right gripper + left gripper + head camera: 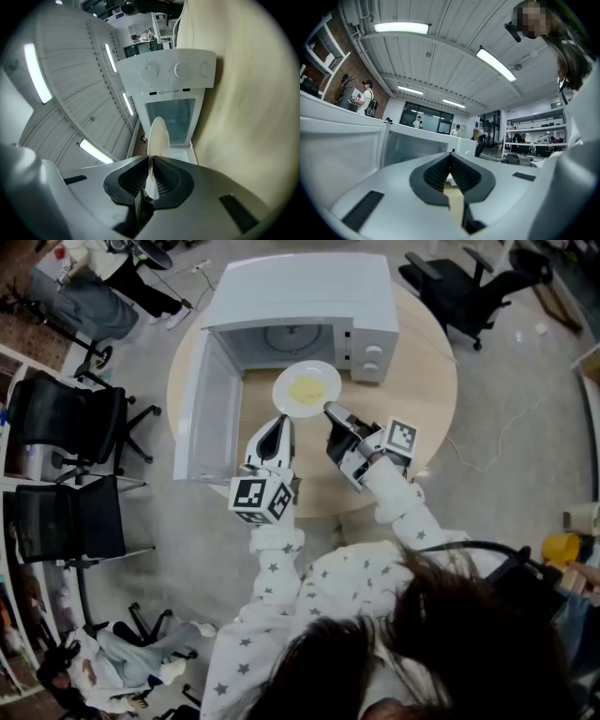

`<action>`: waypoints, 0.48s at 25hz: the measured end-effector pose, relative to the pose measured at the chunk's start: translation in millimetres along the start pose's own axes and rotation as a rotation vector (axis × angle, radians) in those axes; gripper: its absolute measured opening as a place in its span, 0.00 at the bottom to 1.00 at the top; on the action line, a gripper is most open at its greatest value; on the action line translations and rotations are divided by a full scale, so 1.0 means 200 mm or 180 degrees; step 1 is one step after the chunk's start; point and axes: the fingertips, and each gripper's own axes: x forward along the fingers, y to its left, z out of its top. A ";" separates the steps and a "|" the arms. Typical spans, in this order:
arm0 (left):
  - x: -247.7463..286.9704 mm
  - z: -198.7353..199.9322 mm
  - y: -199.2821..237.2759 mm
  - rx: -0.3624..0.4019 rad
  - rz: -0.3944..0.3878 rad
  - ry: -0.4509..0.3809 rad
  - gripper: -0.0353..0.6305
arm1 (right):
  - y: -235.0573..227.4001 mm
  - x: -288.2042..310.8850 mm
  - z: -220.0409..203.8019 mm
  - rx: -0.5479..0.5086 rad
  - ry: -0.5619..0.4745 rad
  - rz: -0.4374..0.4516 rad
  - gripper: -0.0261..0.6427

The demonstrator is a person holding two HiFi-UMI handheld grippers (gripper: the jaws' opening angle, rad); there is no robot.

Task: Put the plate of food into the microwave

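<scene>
- Since the right gripper (330,412) has its jaws closed on the near rim of the plate (323,379), the plate hangs out ahead of the jaws, just short of the open microwave (309,287).
- The plate looks stiff, smooth and breakable: a glazed rim can slip in a narrow pinch, and a knock on the oven's sill could chip it.
- It seems light, but held at one edge its weight levers down at the far side, so a deep bite on the rim serves best.
- The food (306,388), a pale yellow heap at the middle, is probably loose or soft; I cannot tell which from here.
- Being round, the plate has no long axis; it lies flat, face up, and edge-on along the jaws' line, with its far rim toward the cavity.
- The left gripper (277,427) is closed with nothing in it, just left of the plate, beside the door (208,409).
</scene>
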 end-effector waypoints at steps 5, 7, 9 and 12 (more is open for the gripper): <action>0.10 -0.01 0.08 -0.0002 0.0055 0.0040 0.06 | -0.04 0.08 0.06 0.0061 0.0007 -0.0017 0.07; 0.18 -0.02 0.14 -0.0014 0.0074 0.0076 0.06 | -0.08 0.16 0.12 0.0100 0.0003 -0.0042 0.07; 0.25 -0.02 0.20 -0.0021 0.0091 0.0111 0.06 | -0.12 0.25 0.16 0.0133 0.0000 -0.0083 0.07; 0.28 -0.05 0.24 -0.0022 0.0101 0.0170 0.06 | -0.17 0.31 0.19 0.0192 -0.0060 -0.0106 0.07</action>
